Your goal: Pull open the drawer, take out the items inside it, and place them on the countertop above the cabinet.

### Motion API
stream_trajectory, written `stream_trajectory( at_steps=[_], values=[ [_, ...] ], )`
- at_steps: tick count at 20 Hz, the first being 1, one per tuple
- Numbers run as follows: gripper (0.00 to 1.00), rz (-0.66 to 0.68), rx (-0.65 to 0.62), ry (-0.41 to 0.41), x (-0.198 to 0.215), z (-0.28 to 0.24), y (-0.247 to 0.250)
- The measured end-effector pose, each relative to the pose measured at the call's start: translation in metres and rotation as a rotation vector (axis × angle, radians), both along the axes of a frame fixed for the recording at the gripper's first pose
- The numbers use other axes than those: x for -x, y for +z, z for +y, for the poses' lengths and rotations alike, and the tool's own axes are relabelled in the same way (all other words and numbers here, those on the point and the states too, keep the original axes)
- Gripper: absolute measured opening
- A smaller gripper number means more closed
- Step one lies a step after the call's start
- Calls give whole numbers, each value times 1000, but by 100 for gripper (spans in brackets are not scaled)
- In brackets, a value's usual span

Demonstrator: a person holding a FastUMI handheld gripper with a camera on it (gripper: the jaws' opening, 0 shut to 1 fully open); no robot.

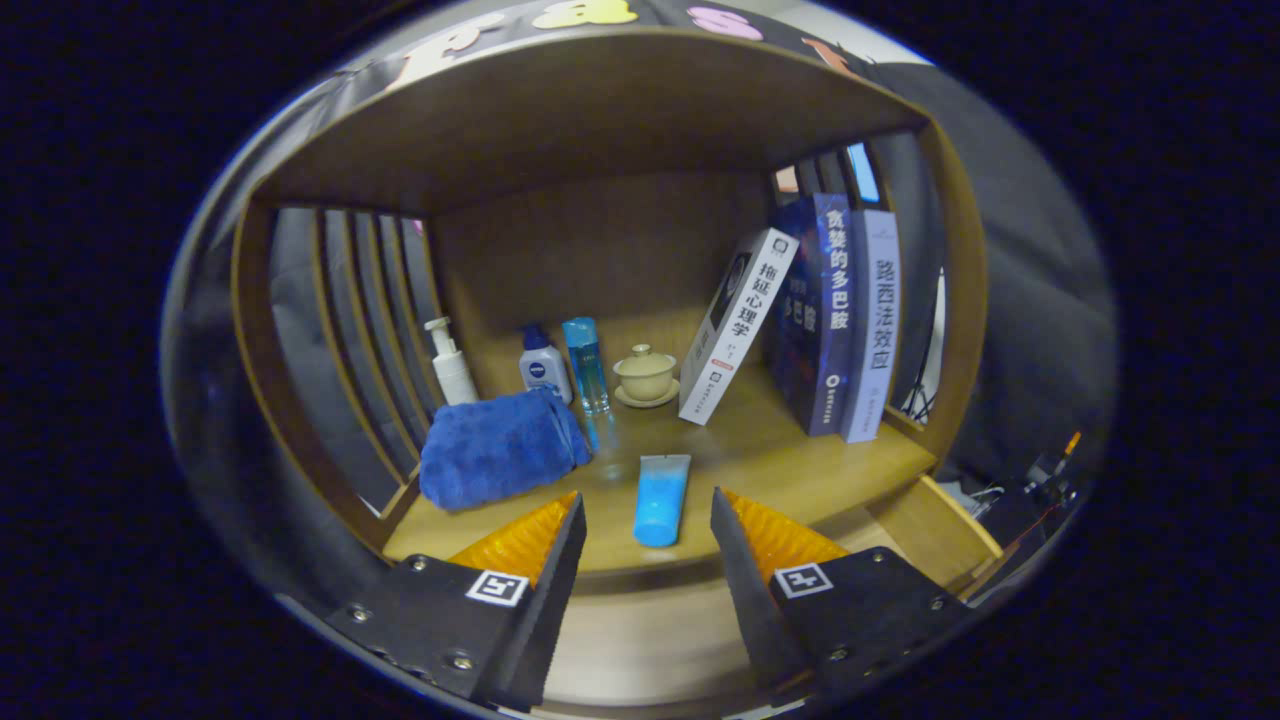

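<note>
My gripper is open and holds nothing. Just ahead, between the fingertips, a light blue tube lies flat on the wooden countertop, cap end toward me. A folded blue towel rests on the countertop ahead of my left finger. Below the countertop's front edge a pale wooden surface shows between the fingers; I cannot tell whether it is the drawer.
At the back of the shelf stand a white pump bottle, a small white bottle with a blue cap, a clear blue bottle and a lidded beige cup on a saucer. Books stand right, one leaning. Slatted sides enclose the shelf.
</note>
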State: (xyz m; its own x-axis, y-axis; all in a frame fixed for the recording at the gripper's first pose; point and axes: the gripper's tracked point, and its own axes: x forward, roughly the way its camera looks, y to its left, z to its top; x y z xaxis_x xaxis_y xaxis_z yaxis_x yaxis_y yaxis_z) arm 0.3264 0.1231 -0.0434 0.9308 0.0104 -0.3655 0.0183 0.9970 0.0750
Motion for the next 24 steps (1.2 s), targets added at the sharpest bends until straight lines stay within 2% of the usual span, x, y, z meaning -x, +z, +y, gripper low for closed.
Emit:
stream_trajectory(
  at_steps=[5, 7, 10, 12, 13, 17, 24],
  values=[
    [75, -148, 10, 56, 86, 2, -9],
    [75, -223, -19, 49, 113, -1, -12],
    [89, -231, -29, 5, 147, -17, -35],
    [99, -195, -35, 6, 164, -19, -55],
    [99, -179, -43, 5, 171, -20, -64],
    [99, -131, -98, 35, 177, -10, -95],
    [99, -37, -84, 113, 155, 1, -131]
  ],
)
